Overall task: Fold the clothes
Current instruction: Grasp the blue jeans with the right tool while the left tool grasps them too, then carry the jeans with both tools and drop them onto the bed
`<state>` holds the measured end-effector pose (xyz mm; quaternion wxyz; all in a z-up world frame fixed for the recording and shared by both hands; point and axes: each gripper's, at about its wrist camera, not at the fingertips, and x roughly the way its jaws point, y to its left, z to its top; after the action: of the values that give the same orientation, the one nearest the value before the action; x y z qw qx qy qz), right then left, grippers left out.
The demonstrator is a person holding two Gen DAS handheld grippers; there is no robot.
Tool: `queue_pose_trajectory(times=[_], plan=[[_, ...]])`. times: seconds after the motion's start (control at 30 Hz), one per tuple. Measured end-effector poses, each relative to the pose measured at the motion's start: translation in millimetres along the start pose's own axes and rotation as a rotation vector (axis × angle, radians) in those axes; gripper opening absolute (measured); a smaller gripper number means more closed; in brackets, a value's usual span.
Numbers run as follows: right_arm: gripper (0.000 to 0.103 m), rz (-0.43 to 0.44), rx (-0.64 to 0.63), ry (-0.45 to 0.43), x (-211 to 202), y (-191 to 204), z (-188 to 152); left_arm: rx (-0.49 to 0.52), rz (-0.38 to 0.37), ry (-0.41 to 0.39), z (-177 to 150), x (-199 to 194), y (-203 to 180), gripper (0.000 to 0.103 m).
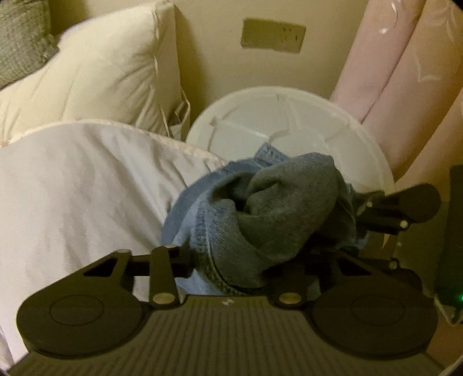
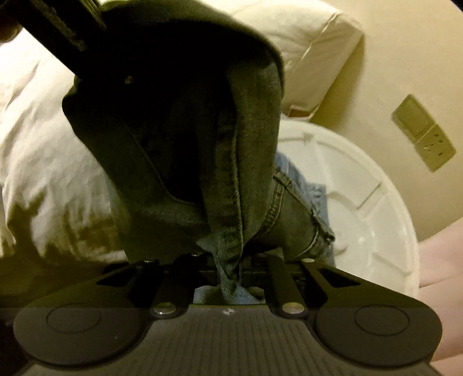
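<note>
Left wrist view. Left gripper: jaws drawn narrow and filled with denim; the fingertips are buried in the cloth, so the pinch is read from the bunched fabric. Jeans: blue denim crumpled in a heap directly ahead of the jaws, a grey-looking fold uppermost. Likely reason for the hold: one edge is taken so the garment can be raised and spread for folding. Right gripper: reaches in from the right of the heap, its tip against the cloth. White basket: round, just behind the jeans, which hang partly over its rim. White bedding: left of the jaws. Pillow: further back on the left. Wall socket: far ahead. Pink curtain: right, beyond the basket.

Right wrist view. Right gripper: closed tight on a seamed fold of the jeans, which rise ahead and block most of the view. Dark strap-like part: upper left, identity unclear. Basket: right of the jaws, under the cloth. Bedding: left. Socket: far right.

Obstacles, as judged: basket rim and soft bedding may catch the denim when lifted.
</note>
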<state>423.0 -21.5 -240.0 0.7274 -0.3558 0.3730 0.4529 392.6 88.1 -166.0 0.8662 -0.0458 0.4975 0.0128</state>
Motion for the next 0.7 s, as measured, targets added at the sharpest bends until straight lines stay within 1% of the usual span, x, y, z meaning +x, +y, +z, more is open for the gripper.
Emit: queue_pose_trajectory(times=[0.07, 0.17, 0.23, 0.3, 0.37, 0.4, 0.5, 0.53, 0.57, 0.6, 0.7], plan=[[0.008, -0.004, 0.078, -0.044, -19.1, -1.6, 6.1, -0.013, -0.015, -0.058, 3.3, -20.2, 4.4, 0.025], [0.008, -0.057, 0.155, -0.137, -59.4, -6.3, 13.6, -0.005, -0.037, -0.181, 12.1, -58.8, 2.7, 0.022], [0.008, -0.097, 0.201, -0.220, -90.3, -10.6, 22.4, -0.020, -0.040, -0.273, 15.8, -89.7, 1.6, 0.021], [0.008, -0.137, 0.237, -0.309, -121.3, -14.1, 32.5, -0.051, -0.046, -0.365, 12.2, -125.5, 8.1, 0.021], [0.008, -0.170, 0.240, -0.425, -157.1, -14.6, 46.2, -0.084, -0.051, -0.457, 7.9, -161.3, 15.1, 0.020], [0.007, -0.179, 0.234, -0.479, -172.8, -11.7, 53.7, -0.102, -0.034, -0.495, -0.4, -182.3, 19.8, 0.020], [0.007, -0.173, 0.196, -0.627, -219.0, 8.8, 79.8, -0.155, 0.033, -0.606, -29.4, -247.6, 34.8, 0.020], [0.008, -0.153, 0.180, -0.672, -233.1, 20.0, 89.0, -0.173, 0.056, -0.643, -39.1, -269.3, 39.8, 0.020], [0.008, -0.123, 0.158, -0.717, -247.2, 35.3, 98.0, -0.191, 0.078, -0.679, -48.7, -291.1, 44.8, 0.020], [0.008, -0.093, 0.136, -0.761, -261.3, 50.9, 107.0, -0.224, 0.117, -0.709, -65.5, -315.4, 50.6, 0.020], [0.008, 0.038, 0.065, -0.855, -298.3, 109.4, 130.1, -0.322, 0.251, -0.780, -129.6, -394.8, 66.2, 0.020]])
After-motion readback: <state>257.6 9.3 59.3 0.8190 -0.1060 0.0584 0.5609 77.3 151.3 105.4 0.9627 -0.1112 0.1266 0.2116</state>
